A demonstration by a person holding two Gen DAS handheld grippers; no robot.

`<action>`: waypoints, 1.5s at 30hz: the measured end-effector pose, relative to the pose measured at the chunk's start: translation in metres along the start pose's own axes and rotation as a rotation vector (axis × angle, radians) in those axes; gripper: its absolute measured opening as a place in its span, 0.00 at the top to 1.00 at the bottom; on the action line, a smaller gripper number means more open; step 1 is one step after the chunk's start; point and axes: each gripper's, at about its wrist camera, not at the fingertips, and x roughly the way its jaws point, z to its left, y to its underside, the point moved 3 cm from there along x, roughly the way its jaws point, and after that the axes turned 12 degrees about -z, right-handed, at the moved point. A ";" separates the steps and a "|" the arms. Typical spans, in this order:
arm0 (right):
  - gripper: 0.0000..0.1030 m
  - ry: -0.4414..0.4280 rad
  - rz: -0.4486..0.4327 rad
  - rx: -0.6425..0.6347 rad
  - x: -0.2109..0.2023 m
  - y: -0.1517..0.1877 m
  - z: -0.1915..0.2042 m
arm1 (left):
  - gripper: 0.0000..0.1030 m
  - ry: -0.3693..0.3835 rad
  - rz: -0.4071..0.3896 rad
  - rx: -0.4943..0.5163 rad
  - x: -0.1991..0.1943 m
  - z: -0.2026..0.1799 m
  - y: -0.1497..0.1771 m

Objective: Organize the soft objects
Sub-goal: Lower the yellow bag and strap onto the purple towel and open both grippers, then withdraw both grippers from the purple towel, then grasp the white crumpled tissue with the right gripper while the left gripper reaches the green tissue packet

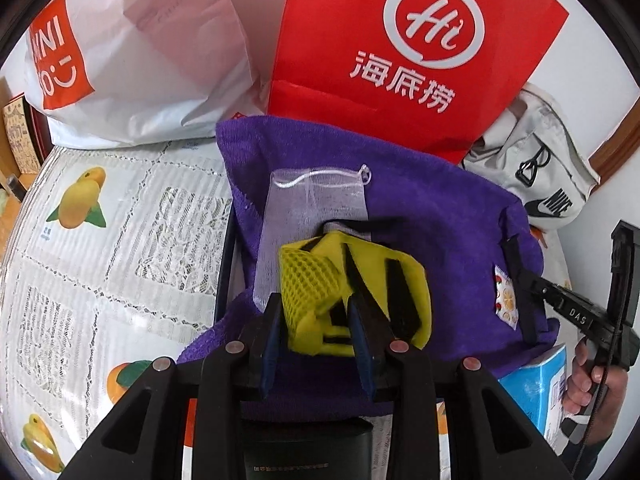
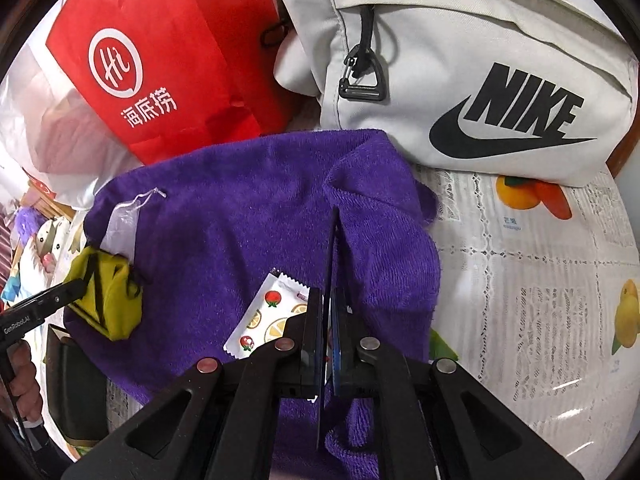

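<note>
A purple towel (image 1: 420,220) (image 2: 240,208) lies spread over the table. A white mesh drawstring pouch (image 1: 316,200) (image 2: 124,228) rests flat on it. My left gripper (image 1: 314,312) (image 2: 76,292) is shut on a yellow mesh pouch (image 1: 312,276) (image 2: 112,300) with black straps, held just above the towel's near-left part. My right gripper (image 2: 328,296) (image 1: 528,280) is shut on the edge of a white fruit-print sachet (image 2: 272,316) (image 1: 506,300), which lies against the towel's right side.
A red paper bag (image 1: 400,40) (image 2: 160,60) and a white plastic bag (image 1: 140,60) stand behind the towel. A grey Nike bag (image 2: 480,80) sits at the back right. A blue-and-white box (image 1: 536,392) lies near the right hand (image 1: 588,380). A fruit-print lace tablecloth (image 1: 100,240) covers the table.
</note>
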 end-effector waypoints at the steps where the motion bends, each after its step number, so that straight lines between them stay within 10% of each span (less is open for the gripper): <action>1: 0.89 0.001 -0.002 -0.005 -0.002 0.000 0.001 | 0.70 -0.005 0.009 0.005 0.000 0.000 0.001; 8: 0.54 0.014 -0.121 -0.063 -0.046 0.001 0.017 | 0.44 -0.019 -0.028 0.005 -0.021 0.007 0.002; 19: 0.54 -0.075 -0.238 -0.091 -0.138 0.051 0.071 | 0.44 -0.044 -0.166 -0.008 -0.101 0.019 0.021; 31: 0.50 -0.093 -0.199 -0.070 -0.198 0.156 0.090 | 0.44 0.044 -0.145 0.046 -0.159 0.006 0.095; 45: 0.47 -0.044 -0.104 -0.049 -0.184 0.244 0.074 | 0.44 0.039 -0.100 0.077 -0.169 0.014 0.166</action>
